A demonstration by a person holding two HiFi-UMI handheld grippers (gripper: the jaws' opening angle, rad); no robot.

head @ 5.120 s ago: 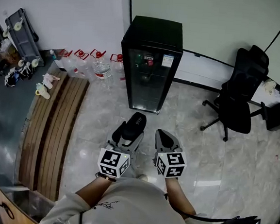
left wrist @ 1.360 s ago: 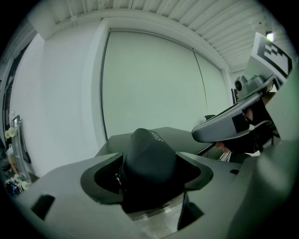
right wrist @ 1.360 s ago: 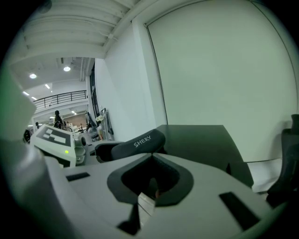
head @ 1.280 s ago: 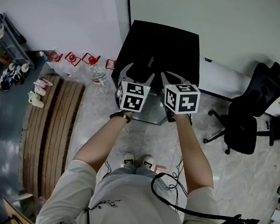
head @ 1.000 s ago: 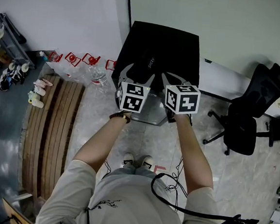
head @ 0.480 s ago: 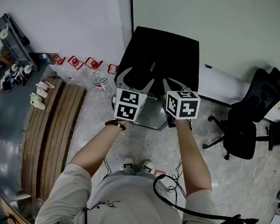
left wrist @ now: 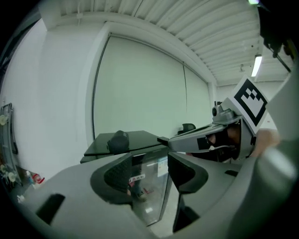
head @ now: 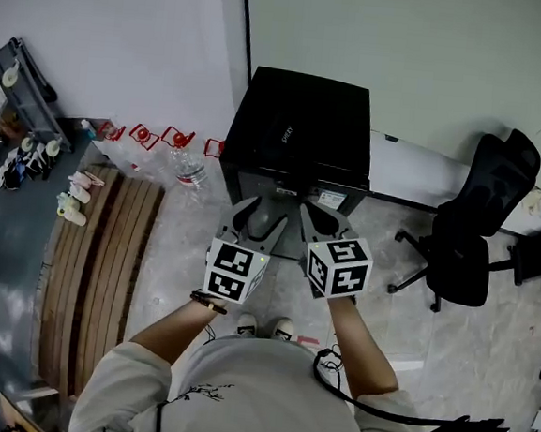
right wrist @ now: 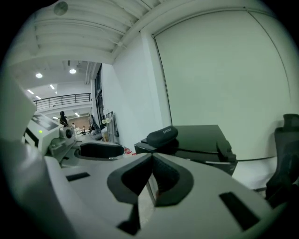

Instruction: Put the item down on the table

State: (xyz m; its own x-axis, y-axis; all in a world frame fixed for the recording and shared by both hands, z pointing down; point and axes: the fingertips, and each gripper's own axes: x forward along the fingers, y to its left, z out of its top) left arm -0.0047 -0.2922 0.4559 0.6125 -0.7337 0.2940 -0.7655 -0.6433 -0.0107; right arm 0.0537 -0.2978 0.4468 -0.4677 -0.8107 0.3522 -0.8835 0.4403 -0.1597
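Note:
A black glasses case [head: 290, 134] lies on the flat top of a black glass-door fridge [head: 332, 108]. The left gripper view shows the case [left wrist: 117, 140] resting there, well beyond the jaws. It also appears in the right gripper view [right wrist: 162, 134]. My left gripper [head: 264, 208] hangs in front of the fridge door, below the top. Its jaws are apart and closing, with nothing between them [left wrist: 149, 161]. My right gripper [head: 310, 214] is beside it, and its pads meet with nothing held [right wrist: 150, 161].
A black office chair [head: 472, 228] stands on the tiled floor to the right. Water bottles with red handles [head: 164, 140] line the wall left of the fridge. A wooden slatted bench [head: 99, 242] runs along the left, and a rack of small items [head: 21, 104] stands beyond it.
Both grippers have drawn back from the fridge top towards the person and dropped lower. The case, earlier between the left jaws, now lies free on the top.

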